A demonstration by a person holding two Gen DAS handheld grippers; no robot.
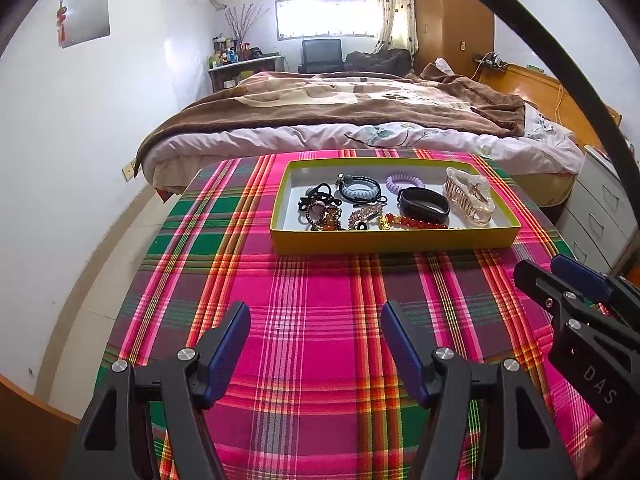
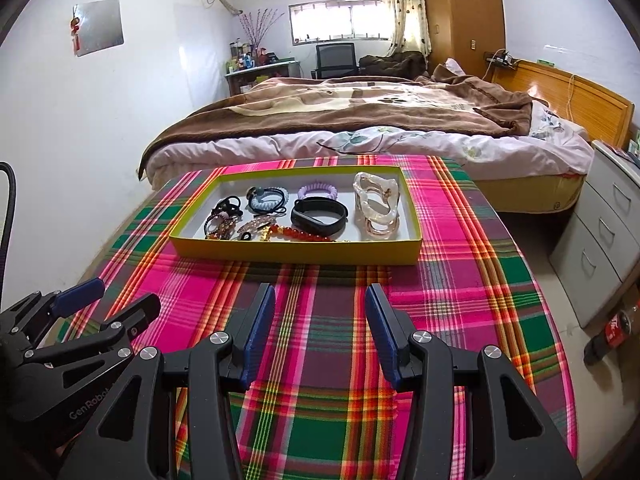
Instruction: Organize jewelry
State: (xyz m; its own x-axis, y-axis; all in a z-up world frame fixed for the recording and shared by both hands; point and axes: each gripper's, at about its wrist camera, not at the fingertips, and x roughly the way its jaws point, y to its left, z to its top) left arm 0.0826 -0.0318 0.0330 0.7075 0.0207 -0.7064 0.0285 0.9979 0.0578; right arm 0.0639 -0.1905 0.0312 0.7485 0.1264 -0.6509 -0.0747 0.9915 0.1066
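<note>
Jewelry all lies in the yellow tray at frame centre (sorted or awaiting sorting); left gripper and right gripper gape empty

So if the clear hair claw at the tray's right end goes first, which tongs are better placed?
Right, probably. The hair claw lies nearly straight ahead of the right tongs, which are open and empty. From the left tongs, also open, it sits off to the right in the tray.

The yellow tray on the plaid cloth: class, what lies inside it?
Inside the yellow tray: a clear claw clip, black band, purple coil tie, blue braided bracelet, red beads, black ties. The near wall hides the front floor.
</note>
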